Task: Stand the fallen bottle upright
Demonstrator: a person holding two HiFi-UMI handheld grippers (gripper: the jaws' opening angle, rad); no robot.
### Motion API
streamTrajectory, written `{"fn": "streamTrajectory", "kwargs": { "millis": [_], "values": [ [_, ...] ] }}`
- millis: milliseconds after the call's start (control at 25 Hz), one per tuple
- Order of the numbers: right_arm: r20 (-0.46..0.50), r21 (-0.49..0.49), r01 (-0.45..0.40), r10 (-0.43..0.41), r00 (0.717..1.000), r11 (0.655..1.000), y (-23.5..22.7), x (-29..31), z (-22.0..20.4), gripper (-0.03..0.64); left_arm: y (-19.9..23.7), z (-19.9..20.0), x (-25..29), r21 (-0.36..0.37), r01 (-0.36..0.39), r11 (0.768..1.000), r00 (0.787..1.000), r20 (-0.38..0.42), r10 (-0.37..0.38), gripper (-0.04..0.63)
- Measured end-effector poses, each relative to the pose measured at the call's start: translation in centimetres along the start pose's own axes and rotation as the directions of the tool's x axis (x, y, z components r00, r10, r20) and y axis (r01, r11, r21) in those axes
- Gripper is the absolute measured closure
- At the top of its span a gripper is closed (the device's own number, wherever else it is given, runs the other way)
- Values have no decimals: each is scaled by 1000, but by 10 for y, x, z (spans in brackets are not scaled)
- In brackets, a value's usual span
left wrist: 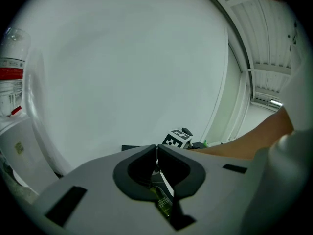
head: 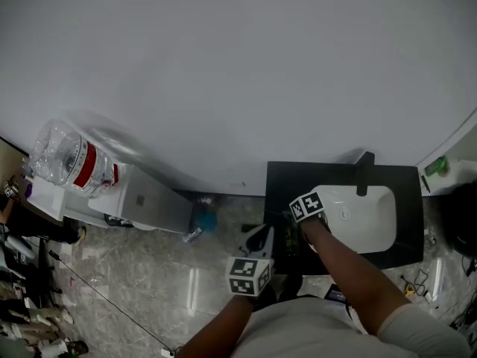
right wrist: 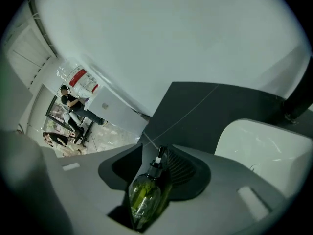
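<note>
Right gripper view — one green bottle (right wrist: 145, 197) between the right gripper's (right wrist: 157, 150) wide-spread jaws, long axis along them, pump pointing away — left gripper (left wrist: 156, 148) closed.

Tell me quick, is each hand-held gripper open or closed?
Left hand-held gripper: closed, tips touching.
Right hand-held gripper: open, green bottle between its jaws, not squeezed.

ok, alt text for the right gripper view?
A green pump bottle sits between the open jaws of the right gripper, pump end pointing away. Beyond lie a black counter, a white sink and a white wall.
</note>
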State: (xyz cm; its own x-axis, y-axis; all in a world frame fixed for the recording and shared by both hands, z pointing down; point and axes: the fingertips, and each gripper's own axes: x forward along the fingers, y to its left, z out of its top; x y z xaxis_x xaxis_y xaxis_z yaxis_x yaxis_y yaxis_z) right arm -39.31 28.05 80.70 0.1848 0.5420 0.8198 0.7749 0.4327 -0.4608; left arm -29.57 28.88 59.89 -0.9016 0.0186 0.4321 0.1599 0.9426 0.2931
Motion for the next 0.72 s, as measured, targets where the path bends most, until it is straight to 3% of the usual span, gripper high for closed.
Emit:
{"fn": "streamTrajectory", "kwargs": {
  "millis": [240, 440, 600, 720],
  "values": [
    [-90, 35, 22, -19, 996, 999, -18, 43, 0, 482, 27, -7, 19, -30, 29, 999, 998, -50, -30, 586],
    [-129, 49, 20, -14, 992, 999, -23, 58, -4, 551, 45, -9, 28, -44, 45, 998, 996, -70, -48, 586],
    [-109, 16, 32, -30, 994, 999, -24, 55, 1, 555, 54, -7, 34, -42, 56, 998, 995, -78, -60, 586],
    [-42, -28, 40, -41, 998, 999, -23, 42, 11, 557, 58, -3, 37, -39, 68, 997, 994, -79, -71, 586]
  ]
}}
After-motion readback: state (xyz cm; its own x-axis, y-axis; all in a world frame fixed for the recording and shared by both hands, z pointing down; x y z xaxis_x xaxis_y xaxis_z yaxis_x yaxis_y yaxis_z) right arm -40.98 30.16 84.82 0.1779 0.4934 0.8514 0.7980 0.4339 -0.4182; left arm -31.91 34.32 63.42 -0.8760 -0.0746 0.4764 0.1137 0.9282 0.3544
